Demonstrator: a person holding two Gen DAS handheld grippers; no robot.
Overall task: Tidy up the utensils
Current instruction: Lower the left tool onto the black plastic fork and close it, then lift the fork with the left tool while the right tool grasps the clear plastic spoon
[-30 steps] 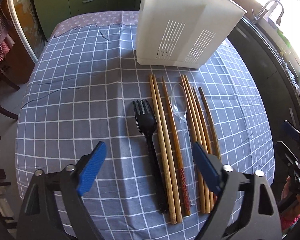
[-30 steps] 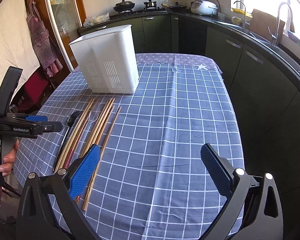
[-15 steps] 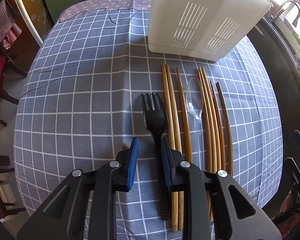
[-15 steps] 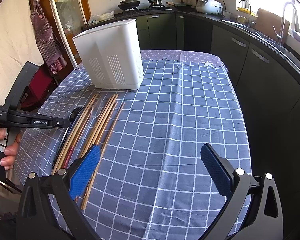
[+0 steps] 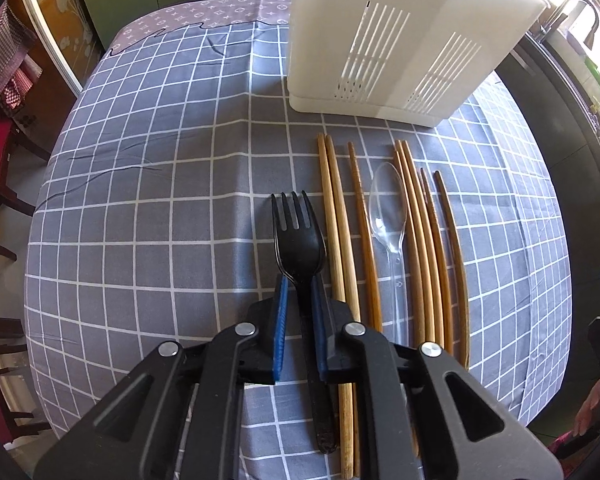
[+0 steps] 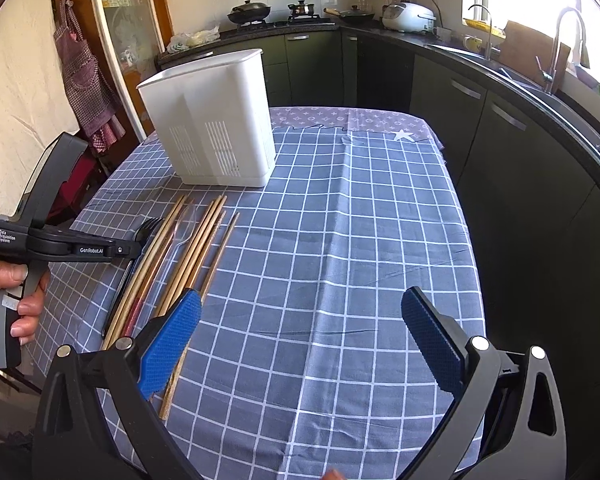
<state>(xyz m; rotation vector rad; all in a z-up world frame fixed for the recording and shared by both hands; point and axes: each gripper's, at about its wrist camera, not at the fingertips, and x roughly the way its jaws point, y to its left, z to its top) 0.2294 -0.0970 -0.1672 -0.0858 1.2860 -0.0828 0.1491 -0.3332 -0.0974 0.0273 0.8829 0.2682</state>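
Note:
A black plastic fork (image 5: 299,236) lies on the checked tablecloth, tines toward the white slotted utensil holder (image 5: 400,40). My left gripper (image 5: 299,292) has its blue pads closed around the fork's neck, low over the cloth. To its right lie several wooden chopsticks (image 5: 338,216) and a clear plastic spoon (image 5: 388,208). In the right wrist view my right gripper (image 6: 300,336) is open and empty above the cloth, right of the chopsticks (image 6: 204,248); the left gripper (image 6: 134,250), the fork (image 6: 146,228) and the holder (image 6: 216,120) show there too.
The table's left edge drops to a floor with dark chairs (image 5: 0,184). Dark kitchen cabinets (image 6: 500,140) and a sink counter run along the table's right side. The cloth (image 6: 360,240) spreads right of the chopsticks.
My left gripper closed from wide open, moved forward and right, and now clamps the black fork's neck. The right gripper stayed open and barely moved.

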